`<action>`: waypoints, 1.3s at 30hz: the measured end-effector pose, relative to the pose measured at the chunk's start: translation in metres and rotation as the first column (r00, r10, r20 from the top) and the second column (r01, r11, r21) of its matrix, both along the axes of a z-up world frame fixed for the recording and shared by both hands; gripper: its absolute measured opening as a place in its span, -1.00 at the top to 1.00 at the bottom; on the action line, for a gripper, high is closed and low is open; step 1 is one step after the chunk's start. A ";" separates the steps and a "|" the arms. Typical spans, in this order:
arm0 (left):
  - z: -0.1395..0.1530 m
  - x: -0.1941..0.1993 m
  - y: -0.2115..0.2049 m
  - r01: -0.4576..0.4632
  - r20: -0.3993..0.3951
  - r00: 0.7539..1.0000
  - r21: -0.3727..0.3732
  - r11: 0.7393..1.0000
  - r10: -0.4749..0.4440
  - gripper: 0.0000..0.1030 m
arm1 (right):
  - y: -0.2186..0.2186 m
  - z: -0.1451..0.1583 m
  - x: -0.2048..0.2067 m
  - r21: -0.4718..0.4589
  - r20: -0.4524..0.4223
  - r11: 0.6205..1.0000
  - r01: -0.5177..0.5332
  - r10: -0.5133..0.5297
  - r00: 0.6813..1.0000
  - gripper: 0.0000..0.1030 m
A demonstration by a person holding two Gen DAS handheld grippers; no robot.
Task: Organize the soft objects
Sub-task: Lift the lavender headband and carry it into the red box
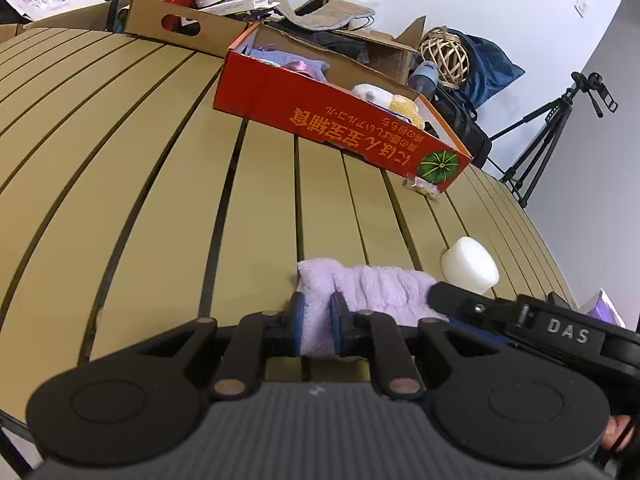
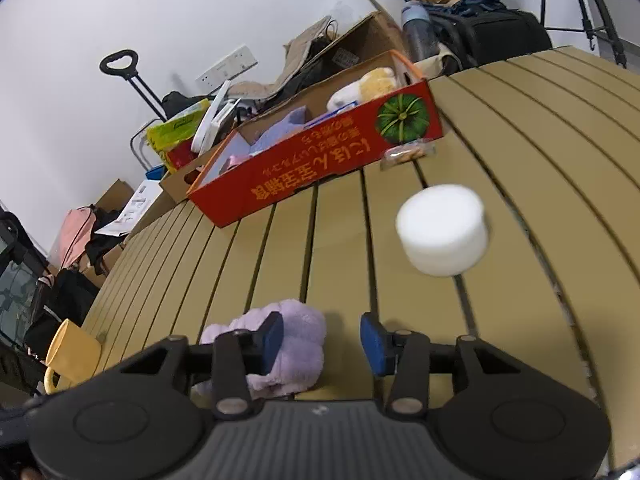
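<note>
A fluffy lilac cloth [image 1: 372,284] lies on the tan slatted table [image 1: 160,200]. My left gripper [image 1: 319,322] is shut on its near left end, with the blue pads pressing the pile. In the right wrist view the same cloth [image 2: 298,336] bunches beside the left pad. My right gripper [image 2: 322,342] stands open, and bare table shows between the pads. A white foam cylinder [image 2: 442,230], blurred, is just beyond it; the left wrist view shows this cylinder [image 1: 470,266] past one of the right gripper's fingers [image 1: 444,296]. The red cardboard box [image 1: 320,112] holds soft toys and cloths.
A small snack packet [image 2: 406,154] lies against the red box's corner. A yellow mug [image 2: 70,350] stands at the table's left edge. Brown cartons [image 1: 160,24], bags and a tripod [image 1: 552,132] crowd the space behind the table.
</note>
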State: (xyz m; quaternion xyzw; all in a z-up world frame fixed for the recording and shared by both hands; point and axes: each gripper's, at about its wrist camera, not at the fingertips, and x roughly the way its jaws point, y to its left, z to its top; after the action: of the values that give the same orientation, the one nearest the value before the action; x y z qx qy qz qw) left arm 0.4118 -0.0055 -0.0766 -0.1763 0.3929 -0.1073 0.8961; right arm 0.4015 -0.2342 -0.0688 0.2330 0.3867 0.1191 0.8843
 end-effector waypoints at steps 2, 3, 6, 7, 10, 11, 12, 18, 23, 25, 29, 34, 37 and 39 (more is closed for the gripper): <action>-0.001 0.000 -0.002 0.003 0.008 1.000 0.008 1.000 -0.003 0.72 | 0.003 -0.002 0.002 0.004 -0.003 1.000 -0.003 0.003 1.000 0.09; -0.001 0.000 -0.003 0.004 0.009 1.000 0.012 1.000 -0.004 0.72 | 0.003 -0.002 0.002 0.016 -0.002 1.000 -0.005 0.005 1.000 0.09; -0.003 0.001 -0.005 0.007 0.015 1.000 0.019 1.000 -0.007 0.72 | 0.007 -0.002 0.006 0.030 0.006 0.999 -0.031 0.031 1.000 0.18; -0.003 0.001 -0.005 0.006 0.013 1.000 0.015 1.000 -0.006 0.72 | 0.009 -0.003 0.007 0.030 0.006 0.999 -0.043 0.043 0.999 0.47; -0.001 -0.001 -0.007 0.007 0.017 1.000 0.024 1.000 -0.007 0.72 | 0.013 0.000 0.007 0.008 0.015 0.998 -0.056 0.056 0.998 0.64; 0.001 -0.003 -0.009 0.012 0.028 1.000 0.036 0.999 -0.013 0.72 | 0.012 0.002 0.006 0.011 0.018 0.998 -0.055 0.055 0.998 0.68; 0.005 -0.004 -0.010 0.017 0.043 0.999 0.043 0.999 -0.019 0.72 | 0.011 0.004 0.005 0.020 0.022 0.998 -0.054 0.054 0.998 0.70; 0.041 0.011 -0.014 0.054 0.137 0.989 0.003 0.999 -0.054 0.72 | 0.003 0.045 0.016 0.037 0.130 0.999 -0.025 0.020 0.991 0.73; 0.088 0.077 -0.022 0.084 0.230 0.970 -0.012 0.996 -0.079 0.72 | -0.004 0.099 0.075 -0.014 0.256 0.999 -0.031 0.034 0.966 0.73; 0.103 0.118 -0.026 0.096 0.255 0.963 -0.012 0.995 -0.090 0.72 | -0.005 0.118 0.111 -0.046 0.301 0.999 -0.028 0.041 0.953 0.73; 0.118 0.210 -0.028 0.082 0.227 0.971 -0.042 0.996 -0.070 0.72 | 0.001 0.139 0.200 -0.092 0.327 0.995 -0.027 0.056 0.943 0.73; 0.096 0.326 -0.026 0.063 0.099 0.993 -0.050 0.997 -0.058 0.72 | 0.015 0.125 0.311 -0.141 0.261 0.990 -0.023 0.060 0.963 0.73; 0.075 0.370 -0.030 0.052 0.047 0.998 -0.002 0.999 -0.052 0.72 | 0.021 0.100 0.359 -0.157 0.208 0.987 -0.029 0.062 0.976 0.73; 0.059 0.394 -0.031 0.074 0.009 0.997 0.030 0.997 -0.074 0.72 | 0.027 0.084 0.383 -0.169 0.171 0.985 -0.029 0.058 0.984 0.73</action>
State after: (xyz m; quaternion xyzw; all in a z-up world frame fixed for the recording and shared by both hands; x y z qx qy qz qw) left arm 0.8053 -0.0362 -0.0174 -0.1478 0.3960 -0.1354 0.8961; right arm 0.7843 -0.2076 0.0150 0.1388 0.3210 0.1257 0.9284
